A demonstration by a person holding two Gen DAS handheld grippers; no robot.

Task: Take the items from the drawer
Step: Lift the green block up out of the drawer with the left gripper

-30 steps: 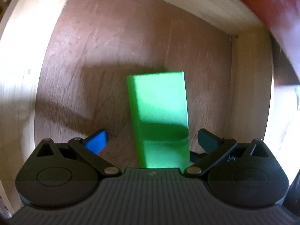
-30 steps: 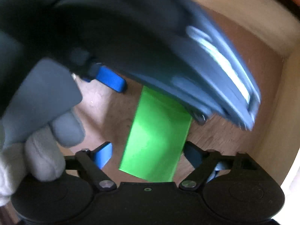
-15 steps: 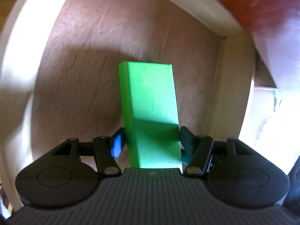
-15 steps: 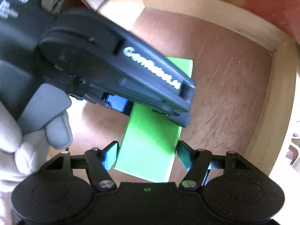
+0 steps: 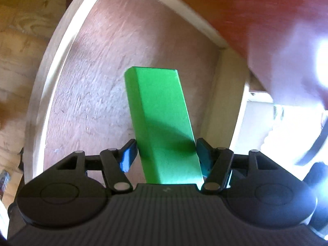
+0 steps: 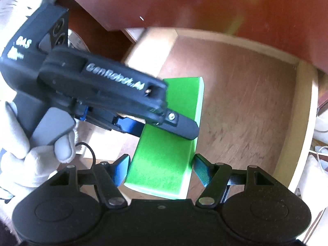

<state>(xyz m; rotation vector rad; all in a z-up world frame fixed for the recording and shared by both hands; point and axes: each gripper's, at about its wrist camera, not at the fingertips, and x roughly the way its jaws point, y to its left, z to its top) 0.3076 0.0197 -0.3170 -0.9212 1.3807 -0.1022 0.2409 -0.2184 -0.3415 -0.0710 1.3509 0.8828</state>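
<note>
A bright green rectangular block is held above the brown floor of an open wooden drawer. My left gripper is shut on the block's near end, with a blue pad on each side. In the right wrist view the same block is clamped by the left gripper, held by a white-gloved hand. My right gripper sits around the block's lower end; whether its pads touch the block is unclear.
The drawer has pale wooden walls and a brown bottom. A dark red cabinet front hangs over the drawer's far edge. Pale wooden floor shows to the left of the drawer.
My left gripper closed on the green block and lifted it off the drawer floor. My right gripper's fingers narrowed around the block's lower end, and both views pulled back from the drawer.
</note>
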